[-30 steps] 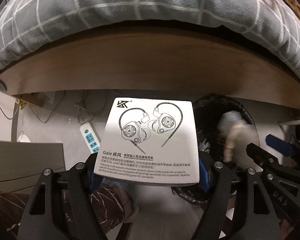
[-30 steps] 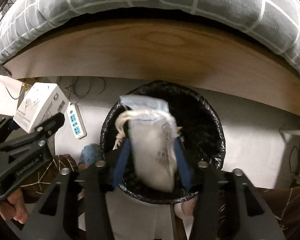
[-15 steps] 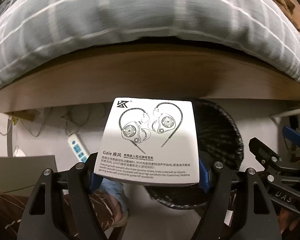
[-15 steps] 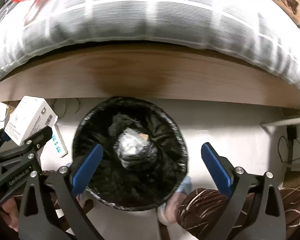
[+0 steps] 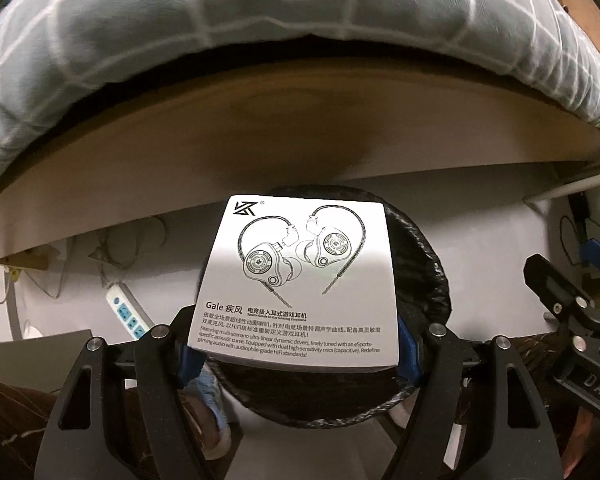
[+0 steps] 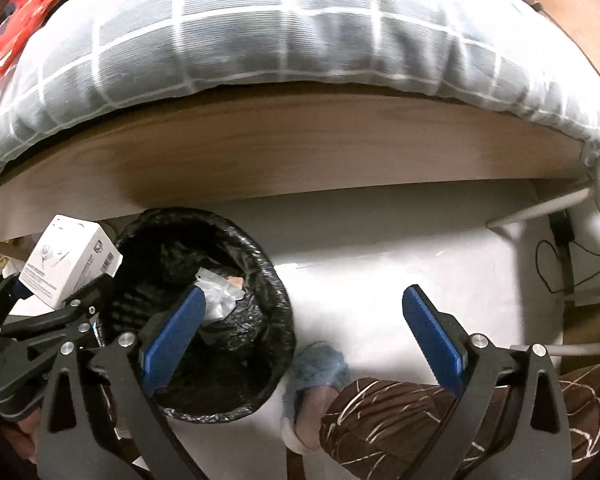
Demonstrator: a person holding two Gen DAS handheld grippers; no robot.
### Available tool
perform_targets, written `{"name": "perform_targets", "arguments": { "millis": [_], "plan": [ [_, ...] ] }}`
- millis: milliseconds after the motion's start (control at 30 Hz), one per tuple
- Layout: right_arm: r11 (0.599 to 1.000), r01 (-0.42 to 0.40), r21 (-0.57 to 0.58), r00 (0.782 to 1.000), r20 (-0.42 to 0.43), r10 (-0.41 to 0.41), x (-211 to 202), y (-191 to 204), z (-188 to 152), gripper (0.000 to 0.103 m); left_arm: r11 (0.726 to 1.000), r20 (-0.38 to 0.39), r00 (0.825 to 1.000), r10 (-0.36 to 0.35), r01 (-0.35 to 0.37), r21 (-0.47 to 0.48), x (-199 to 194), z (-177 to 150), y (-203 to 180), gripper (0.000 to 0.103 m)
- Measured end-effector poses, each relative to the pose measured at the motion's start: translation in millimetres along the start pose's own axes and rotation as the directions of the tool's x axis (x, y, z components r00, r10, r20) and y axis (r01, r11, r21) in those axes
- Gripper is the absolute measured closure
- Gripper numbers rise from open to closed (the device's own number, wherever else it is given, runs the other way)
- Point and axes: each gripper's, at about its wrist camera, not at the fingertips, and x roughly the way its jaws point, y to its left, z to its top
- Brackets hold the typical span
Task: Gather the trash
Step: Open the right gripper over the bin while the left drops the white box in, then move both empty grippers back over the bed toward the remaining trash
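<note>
My left gripper (image 5: 298, 356) is shut on a white earphone box (image 5: 300, 284) printed with an earphone drawing, and holds it above the black-lined trash bin (image 5: 428, 264). In the right wrist view the box (image 6: 70, 266) and left gripper (image 6: 66, 300) hang over the bin's left rim. My right gripper (image 6: 304, 320) is open and empty, to the right of the bin (image 6: 268, 340). A clear plastic bag (image 6: 218, 294) lies inside the bin.
A wooden bed frame (image 6: 300, 148) with a grey checked quilt (image 6: 260, 36) overhangs the bin. A white power strip (image 5: 126, 314) lies on the white floor at left. A blue slipper (image 6: 318, 370) and patterned brown trouser leg (image 6: 400, 420) are close below.
My right gripper opened and dropped the plastic bag into the bin, then moved right. My left gripper carried the box rightward over the bin.
</note>
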Motion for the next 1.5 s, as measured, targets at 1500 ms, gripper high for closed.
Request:
{"name": "perform_targets", "arguments": {
  "millis": [1500],
  "plan": [
    [0.998,-0.058,-0.013,0.914,0.402,0.058,-127,15,41,0.008,0.994,0.348,0.932,0.098,-0.075,-0.077,-135,21,44,0.006]
  ]
}}
